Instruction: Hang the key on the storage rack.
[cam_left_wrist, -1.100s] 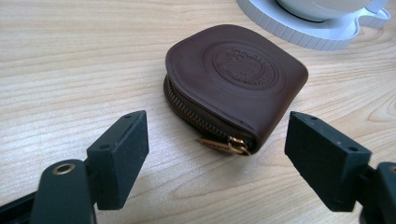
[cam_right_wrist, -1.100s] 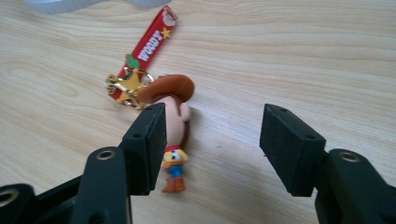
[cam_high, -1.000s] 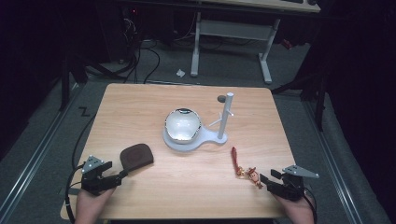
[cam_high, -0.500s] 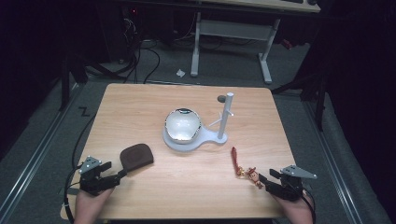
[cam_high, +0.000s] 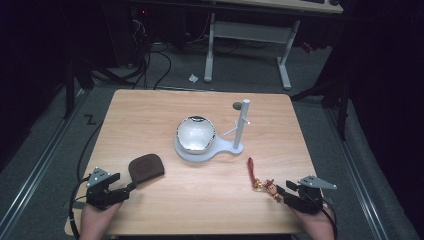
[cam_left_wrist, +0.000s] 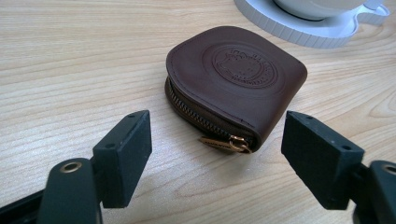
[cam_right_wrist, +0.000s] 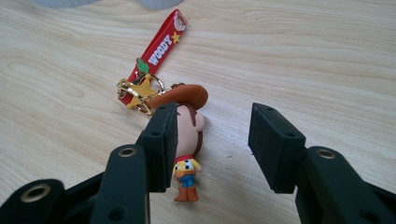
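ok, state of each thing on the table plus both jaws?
Coin pouch: zipped shut, lying flat.
Cowboy keychain: lying flat between the right jaws, one jaw against it, strap stretched out.
Left gripper: open, short of the pouch.
Right gripper: jaws just been closing, not yet clamped.

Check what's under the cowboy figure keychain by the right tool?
Bare wooden table shows all around the cowboy figure; its back lies flat on it. The near pad covers its one side, so anything there is unseen.
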